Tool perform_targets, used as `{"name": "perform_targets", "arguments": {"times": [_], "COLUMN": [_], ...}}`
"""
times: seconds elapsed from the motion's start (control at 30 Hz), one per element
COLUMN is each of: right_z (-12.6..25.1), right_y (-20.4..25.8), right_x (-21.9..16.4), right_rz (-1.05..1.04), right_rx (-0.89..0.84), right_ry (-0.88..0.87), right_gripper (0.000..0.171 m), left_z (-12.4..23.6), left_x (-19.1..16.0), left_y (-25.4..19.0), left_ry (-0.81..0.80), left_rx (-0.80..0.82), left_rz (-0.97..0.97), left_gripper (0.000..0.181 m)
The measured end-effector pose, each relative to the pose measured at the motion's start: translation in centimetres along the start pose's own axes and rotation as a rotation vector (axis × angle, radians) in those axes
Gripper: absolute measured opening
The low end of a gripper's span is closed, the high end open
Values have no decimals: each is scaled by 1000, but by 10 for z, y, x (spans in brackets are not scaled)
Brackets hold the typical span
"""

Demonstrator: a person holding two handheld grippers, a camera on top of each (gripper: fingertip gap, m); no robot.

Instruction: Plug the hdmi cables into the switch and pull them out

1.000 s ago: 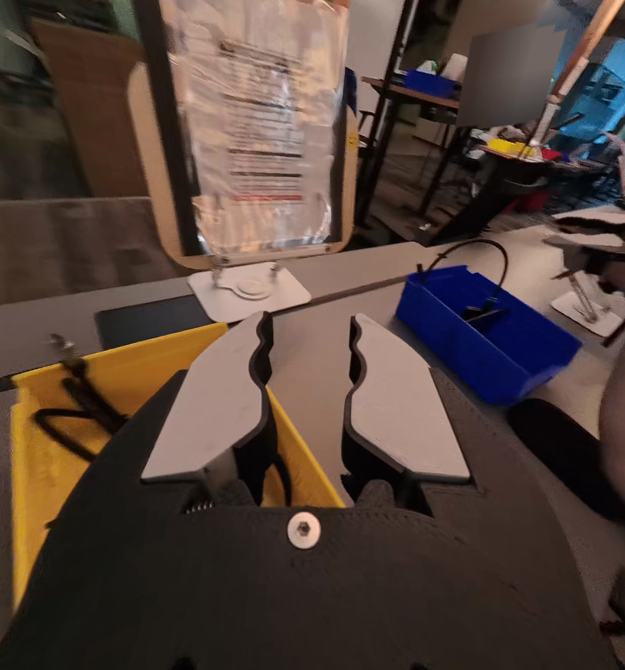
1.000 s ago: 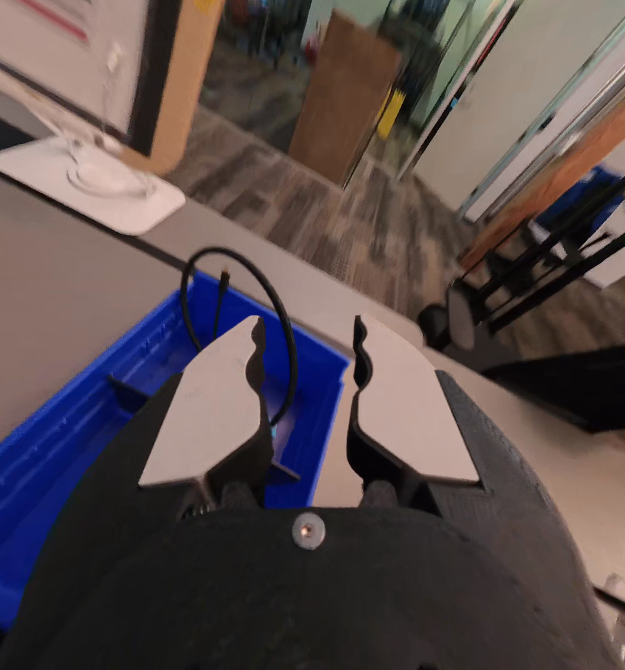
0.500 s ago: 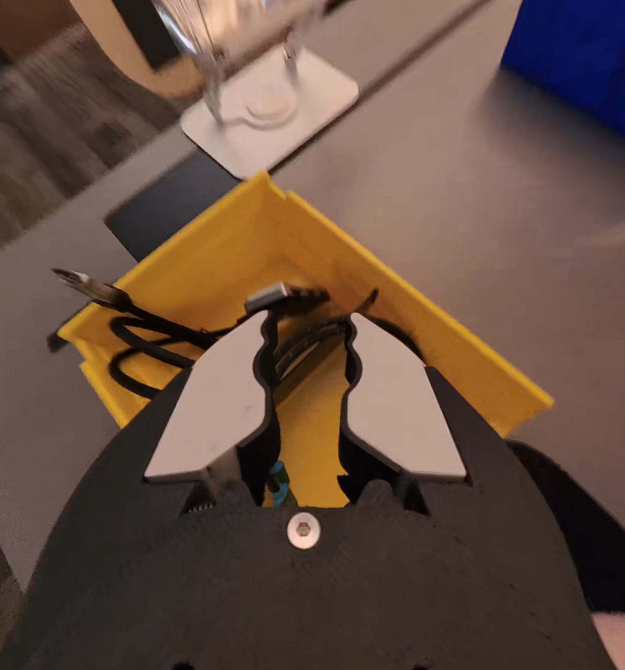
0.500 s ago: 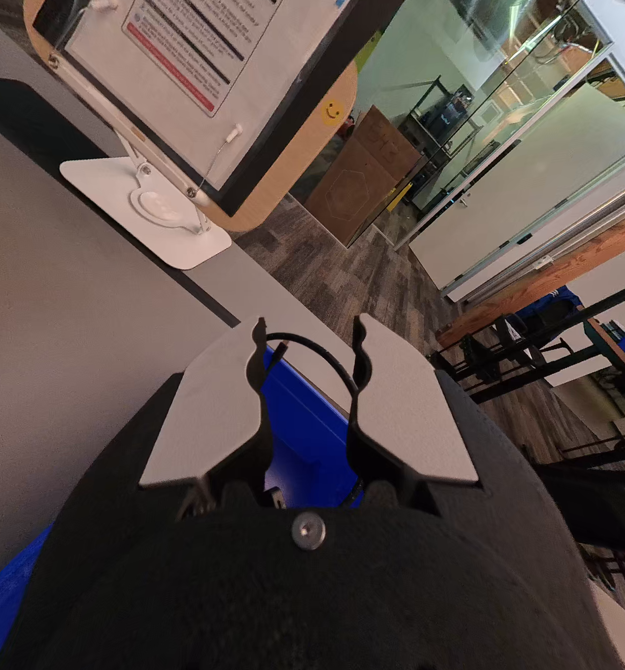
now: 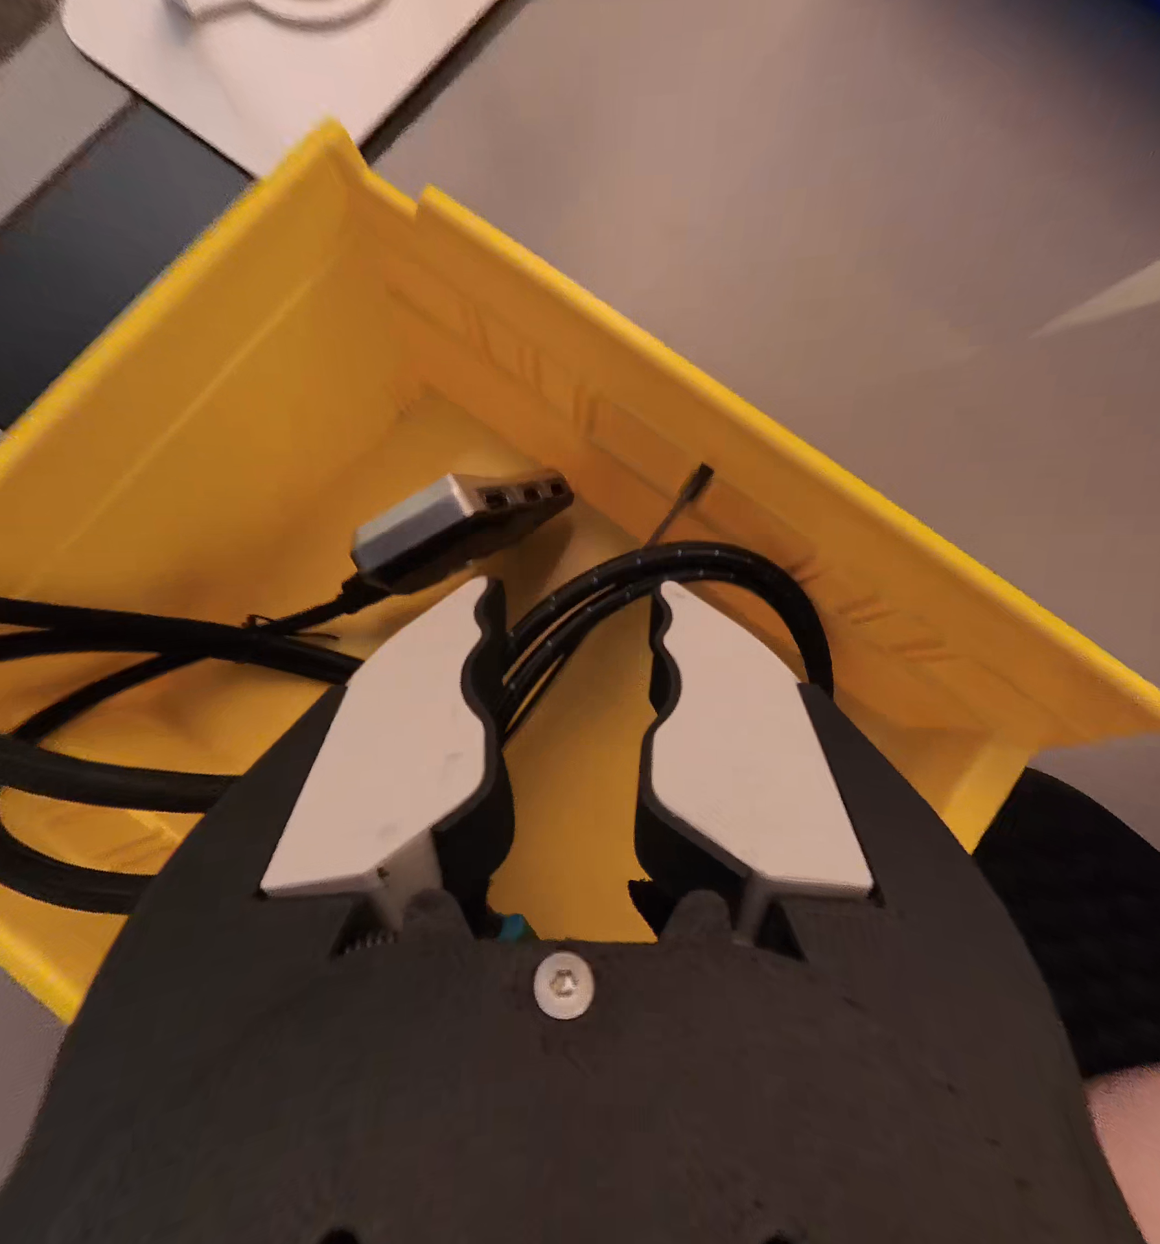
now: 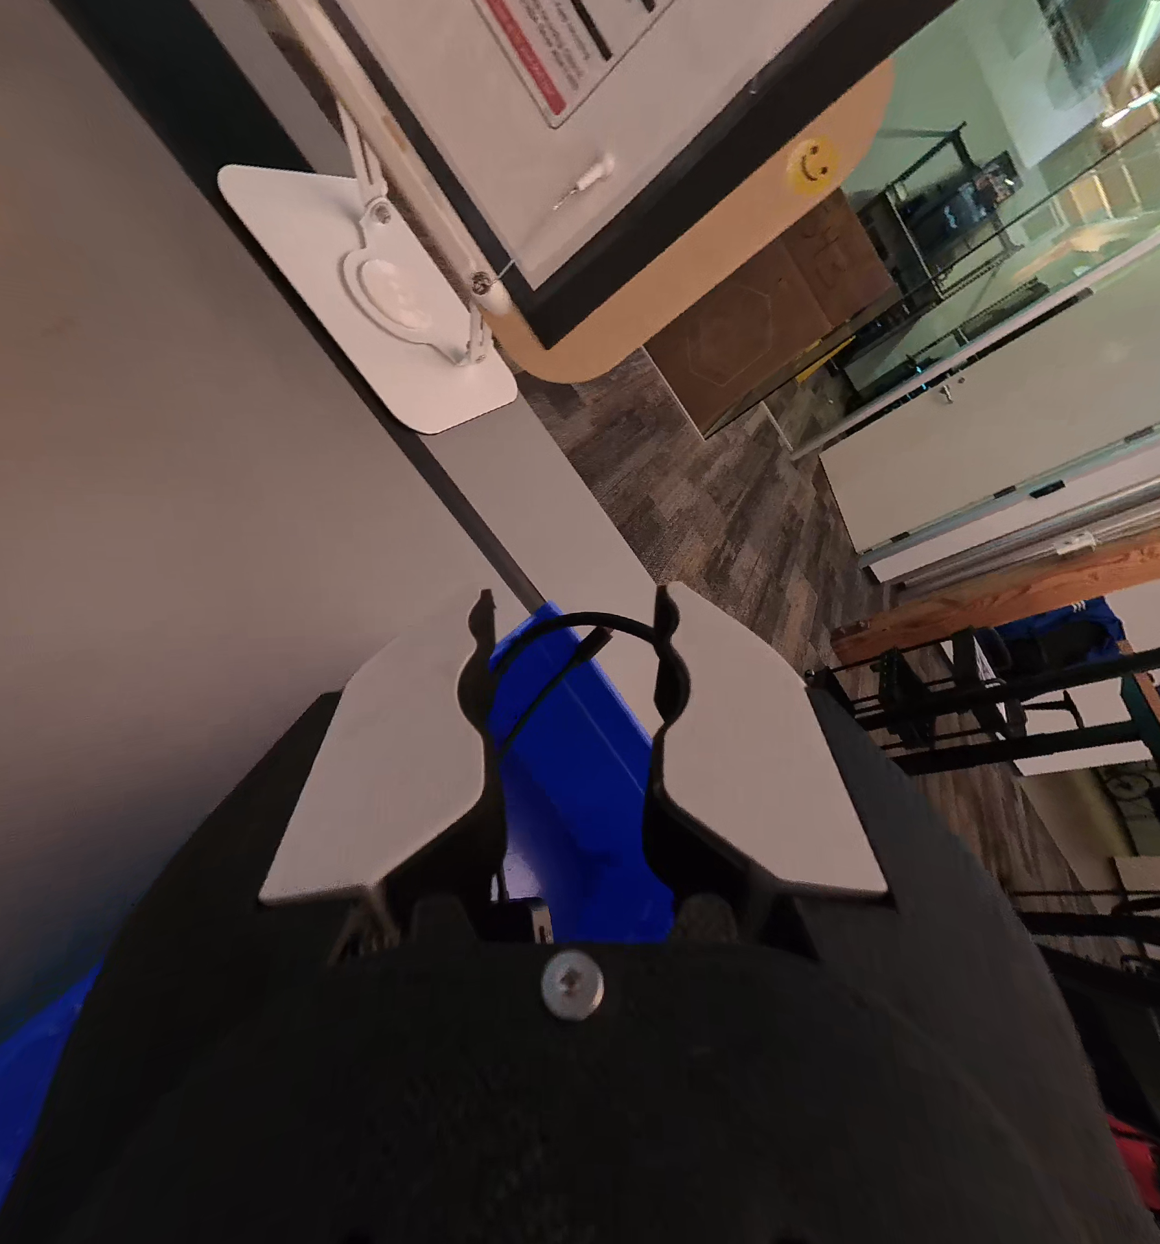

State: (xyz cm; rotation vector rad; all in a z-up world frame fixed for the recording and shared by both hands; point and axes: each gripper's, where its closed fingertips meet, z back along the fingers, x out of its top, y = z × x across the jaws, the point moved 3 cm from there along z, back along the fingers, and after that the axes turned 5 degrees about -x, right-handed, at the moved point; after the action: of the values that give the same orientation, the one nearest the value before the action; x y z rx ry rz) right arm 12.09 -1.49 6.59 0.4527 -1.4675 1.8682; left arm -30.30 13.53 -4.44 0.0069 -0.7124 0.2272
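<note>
Yellow plastic fills my left view: I have the left gripper (image 5: pixel 570 599) dipped into the yellow bin (image 5: pixel 698 377), jaws apart with nothing between the pads, because what I need sits loose at the bottom. Nearest the tips is a bundle of black cables (image 5: pixel 638 572) that arches across the gap and curls down by the right finger; it looks tied, a thin tail poking up against the wall. Just beyond the left finger lies the grey switch (image 5: pixel 442 522), tilted, its row of ports facing the far corner and its own lead trailing off left among more black cable. I judge I am lining up to lift either the switch or the bundle; which one, the tips do not yet settle.

My right gripper (image 6: pixel 570 606) hangs over the blue bin (image 6: pixel 564 727), jaws likewise apart and empty, probably waiting near its own supply. A thin black cable (image 6: pixel 564 623) loops above that bin's rim, plug end free. Farther off, on the grey table (image 6: pixel 126 505), a white stand base (image 6: pixel 335 296) props up a framed board.
</note>
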Motion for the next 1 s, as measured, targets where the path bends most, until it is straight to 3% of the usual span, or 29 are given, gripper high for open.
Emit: {"name": "perform_targets", "arguments": {"times": [0.27,0.53,0.77,0.9,1.0], "right_z": [-5,-10,-7,-6,-4], "right_y": [15,22,25,26,23], "right_x": [2,5,14,17,18], "right_rz": [77,117,133,145,146], "right_rx": [37,38,25,19,6], "right_ry": [13,17,-21,-32,-33], "right_gripper": [46,44,43,42,42], "left_z": [3,27,89,133,156], "left_x": [-4,8,33,60,81], "left_y": [0,-17,-57,-96,-131], "left_ry": [-16,-17,-14,-164,-338], "left_rx": [-31,32,295,435,421], "left_rz": [29,-105,-256,-334,-385], "left_gripper": [22,16,9,6,6]}}
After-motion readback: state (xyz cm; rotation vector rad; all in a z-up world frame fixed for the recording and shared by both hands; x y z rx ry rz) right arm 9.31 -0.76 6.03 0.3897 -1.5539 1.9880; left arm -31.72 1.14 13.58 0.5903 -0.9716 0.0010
